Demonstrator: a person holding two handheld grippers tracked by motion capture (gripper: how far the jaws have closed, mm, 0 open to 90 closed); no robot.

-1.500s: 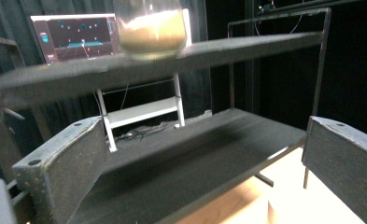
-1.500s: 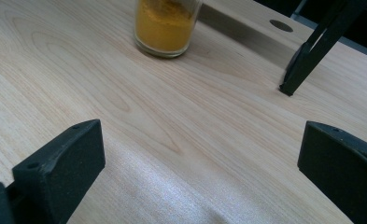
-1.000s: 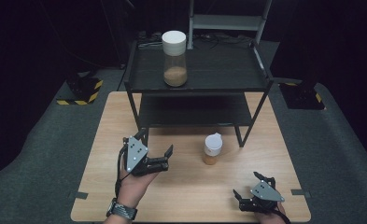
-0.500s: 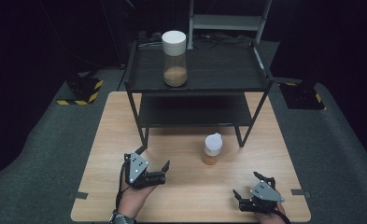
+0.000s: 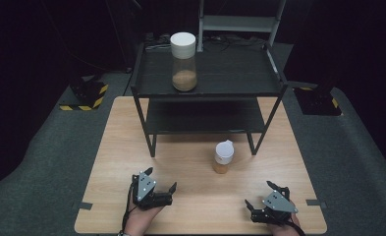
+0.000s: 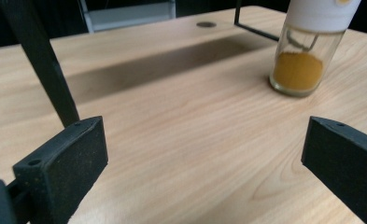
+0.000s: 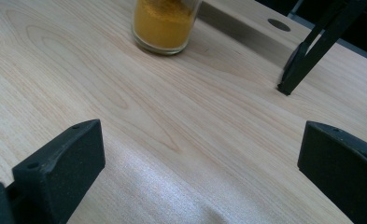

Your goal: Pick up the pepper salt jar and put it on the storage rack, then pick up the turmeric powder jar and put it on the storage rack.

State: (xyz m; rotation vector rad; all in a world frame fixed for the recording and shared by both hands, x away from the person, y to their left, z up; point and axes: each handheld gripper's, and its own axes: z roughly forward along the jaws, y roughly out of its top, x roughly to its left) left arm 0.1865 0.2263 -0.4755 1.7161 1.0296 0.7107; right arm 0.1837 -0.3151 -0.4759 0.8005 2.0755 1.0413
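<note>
The small jar (image 5: 223, 158) stands on the tabletop (image 5: 107, 162), just in front of the black shelf (image 5: 207, 78). It has a white lid and yellow powder at the bottom. It stands straight up, so its long side runs up and down and the lid points at the ceiling.

The left claw (image 5: 159, 186) is near the front edge. The jar is at about 2 o'clock from it, a little way off. Its two black jaws are wide apart and hold nothing. The right claw (image 5: 262, 199) is also near the front edge, and the jar is at about 11 o'clock from it. Its jaws are wide apart too, with nothing between them.

What could go wrong? The jar is tall and thin, so I think a bump from one jaw could knock it over. The glass looks smooth, so it might slip if a claw grabs it too high, by the lid. The shelf leg (image 5: 256, 142) stands at about 2 o'clock from the jar, and a claw coming in fast could hit it.

A bigger jar (image 5: 183, 61) sits on top of the shelf.
</note>
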